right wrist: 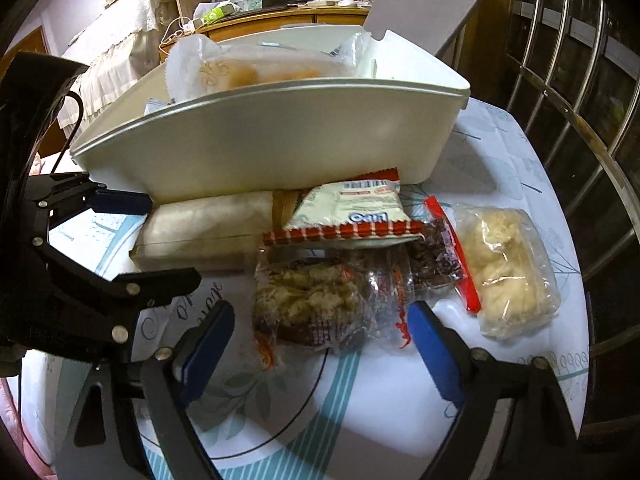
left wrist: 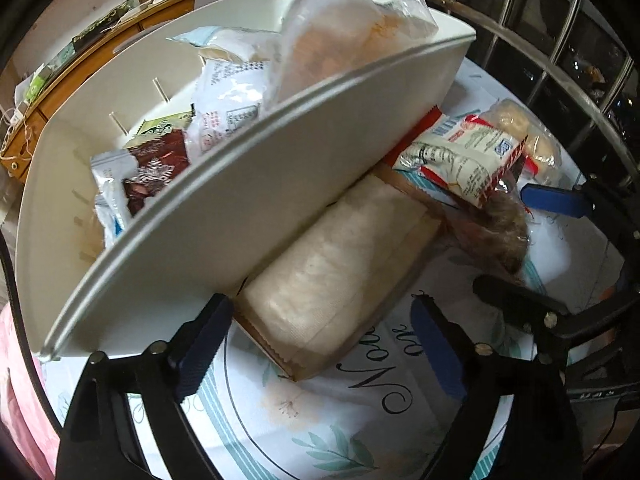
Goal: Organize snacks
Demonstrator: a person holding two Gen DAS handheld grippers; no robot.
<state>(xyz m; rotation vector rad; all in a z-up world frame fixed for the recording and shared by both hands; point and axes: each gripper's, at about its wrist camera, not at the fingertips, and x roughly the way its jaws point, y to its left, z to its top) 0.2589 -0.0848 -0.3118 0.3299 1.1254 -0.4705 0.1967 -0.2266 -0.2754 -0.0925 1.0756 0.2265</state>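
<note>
While both claws, left and right, gape empty, the crinkly muffin pack looks light, crushable; pinch its sealed edge.

A table wore a white cloth with teal stripes, leaves and curly black writing. On it sat a big white bin. Just beside the bin lay a long pale snack pack. Near that were a white pack with red edges, a clear bag of crumbly brown cake, and a clear bag of pale buns.
</note>
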